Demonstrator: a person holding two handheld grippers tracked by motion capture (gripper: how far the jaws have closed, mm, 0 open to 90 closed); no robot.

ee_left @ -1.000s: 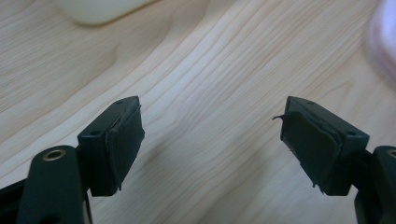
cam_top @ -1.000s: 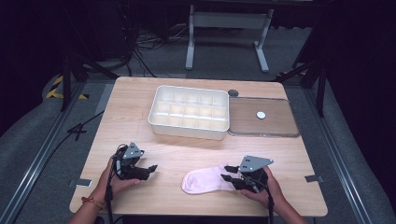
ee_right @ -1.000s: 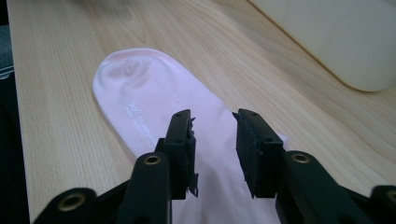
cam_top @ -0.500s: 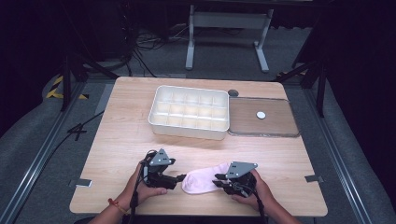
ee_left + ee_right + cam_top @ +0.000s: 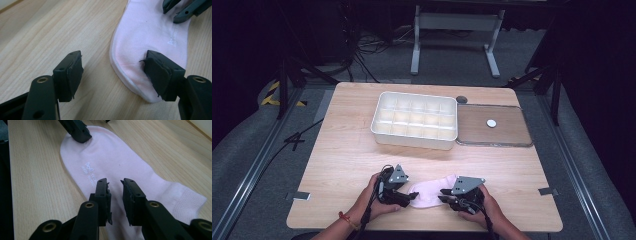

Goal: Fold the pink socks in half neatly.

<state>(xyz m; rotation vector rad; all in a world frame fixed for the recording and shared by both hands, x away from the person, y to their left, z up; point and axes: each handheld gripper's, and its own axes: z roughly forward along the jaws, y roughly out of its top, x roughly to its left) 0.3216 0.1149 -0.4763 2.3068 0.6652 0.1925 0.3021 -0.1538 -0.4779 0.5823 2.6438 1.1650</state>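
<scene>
**Grippers close in on pink sock**

Sock [image 5: 432, 193] in pale pink lies flat near the table's [image 5: 347, 160] front edge, between two hand-held tools. The left gripper [image 5: 113, 73] has its jaws wide and has just been narrowing them, the toe end between its pads but not pinched. The right gripper [image 5: 115, 187] hovers over the middle of the sock, jaws narrow, with a small gap. Judging by this, the grasp is being set up; next, both must pinch fabric. White lettering on the sock is too small to read.
</scene>
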